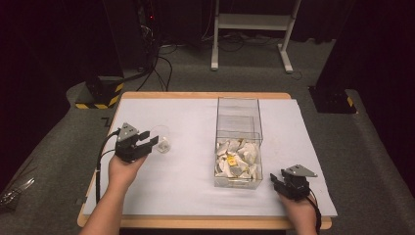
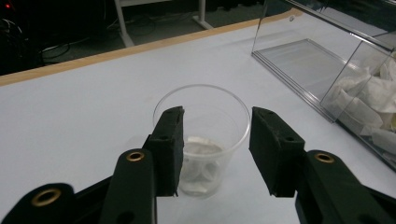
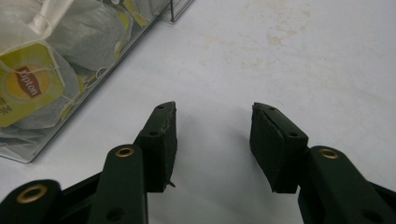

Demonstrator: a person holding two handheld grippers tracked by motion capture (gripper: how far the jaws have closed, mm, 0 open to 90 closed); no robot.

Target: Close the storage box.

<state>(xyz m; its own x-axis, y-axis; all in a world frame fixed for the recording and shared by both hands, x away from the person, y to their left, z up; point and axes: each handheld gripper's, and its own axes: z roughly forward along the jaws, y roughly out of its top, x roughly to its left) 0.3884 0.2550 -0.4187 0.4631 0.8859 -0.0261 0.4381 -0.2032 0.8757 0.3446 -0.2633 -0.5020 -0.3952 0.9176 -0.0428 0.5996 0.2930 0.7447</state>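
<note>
Cup [image 2: 201,135] | holds tea bag [image 2: 198,154] | left gripper [image 2: 217,144] open beside it

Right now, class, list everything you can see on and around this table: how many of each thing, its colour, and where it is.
Clear plastic cup: one, see-through, on the table's left, a tea bag inside, standing between the left gripper's open jaws without touching the pads.
Clear rectangular plastic box: one, see-through, right of centre.
Tea bags: a pile, too many to count, white with yellow tags, in the box's near end.
White table cover: one, over the wooden table.
Wooden table: one, light brown edge.
White metal stand: one, on the floor beyond.
Left gripper: one, black, open, around the cup.
Right gripper: one, black, open, near the box's near right corner.
</note>
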